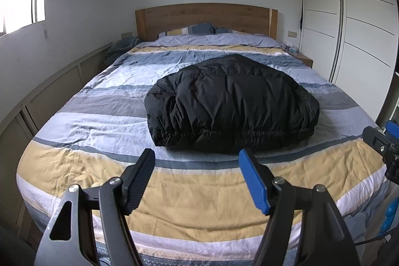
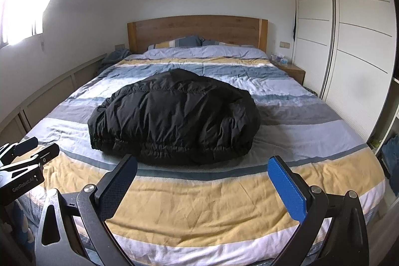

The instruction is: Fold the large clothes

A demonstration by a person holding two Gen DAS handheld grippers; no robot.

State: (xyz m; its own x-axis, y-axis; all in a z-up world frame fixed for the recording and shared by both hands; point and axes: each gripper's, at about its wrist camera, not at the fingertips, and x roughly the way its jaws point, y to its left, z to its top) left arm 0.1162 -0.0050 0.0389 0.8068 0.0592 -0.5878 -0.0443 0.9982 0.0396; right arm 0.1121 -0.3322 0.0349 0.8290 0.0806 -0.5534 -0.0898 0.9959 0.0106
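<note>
- Your left claw (image 1: 195, 181) is hanging nearest the lens with its two fingers spread apart and nothing between them, over the yellow stripe at the foot of the bed (image 1: 99, 121).
- Your right claw (image 2: 203, 187) is sitting the same way in its own view: fingers wide apart, gripping nothing, above that same yellow band.
- The black jacket (image 1: 232, 101) is lying in the middle of the bed as a compact, puffy bundle, its gathered elastic hem facing you.
- No sleeves or hood are sticking out that you can see, so it is looking already folded in on itself; whether the bundle is neat on its far side is hidden from both views.
- Judging from this, the folding is looking largely done, or at least well along; what may be left is a final tidy or pressing down, since the bundle is standing rather high.
- The jacket is sitting ahead of both claws, apart from them, with a strip of bedcover between the hem and your fingertips.
- From the left claw it is lying slightly to the right of centre; from the right claw, slightly to the left, so it is resting between your two hands.
</note>
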